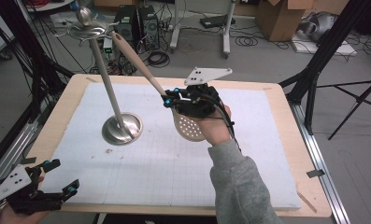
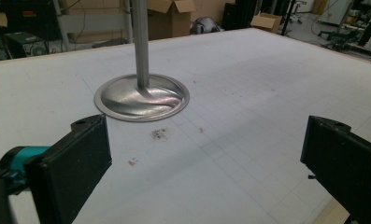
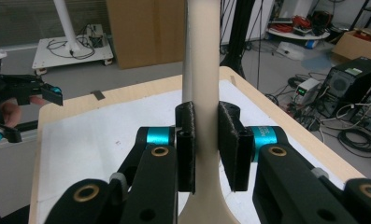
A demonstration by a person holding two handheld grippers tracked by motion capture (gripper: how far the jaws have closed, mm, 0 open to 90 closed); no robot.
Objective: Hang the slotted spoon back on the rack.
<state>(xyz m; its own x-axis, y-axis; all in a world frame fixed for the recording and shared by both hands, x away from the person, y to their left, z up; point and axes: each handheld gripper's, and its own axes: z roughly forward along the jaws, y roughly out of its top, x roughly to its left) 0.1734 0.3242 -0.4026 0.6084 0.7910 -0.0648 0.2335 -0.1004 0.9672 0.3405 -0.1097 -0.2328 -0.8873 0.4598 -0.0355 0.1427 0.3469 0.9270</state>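
Above the middle of the surface, towards its far edge: we see the slotted spoon [image 1: 189, 125] held in the air, clear of the white mat [image 1: 174, 163].
Spoon: beige, with a perforated bowl [image 1: 190, 127] low and nearest the person, and a long handle [image 1: 135, 59] slanting up and away towards the far left corner.
Handle tip: it ends close beside the top disc [image 1: 86, 31] of the metal stand; we cannot tell whether the two touch.
Right tongs [image 1: 170, 100]: clamped on the spoon's neck just above the bowl; in the right gripper view the two black pads [image 3: 187, 147] press the handle [image 3: 203, 93] from both sides, jaws narrowed to the width of the handle.
Right hand [image 1: 217, 129]: under and behind the tongs, a grey sleeve [image 1: 234, 182] running back to the near edge.
Metal stand [image 1: 109, 88]: left of the spoon, round base [image 1: 122, 129] flat on the mat, left of centre, thin pole leaning up to a disc with hooks and a ball knob [image 1: 84, 15].
Left tongs [image 1: 61, 176]: at the near left corner of the surface, jaws spread wide with nothing between them; in the left gripper view we look past both jaws at the base of the stand [image 2: 142, 97], well apart from them.
Surface [image 1: 286, 107]: pale wood rim showing all round the white gridded mat.
Mat marks: a small dark speck patch [image 2: 159, 134] just on the near side of the stand's base.
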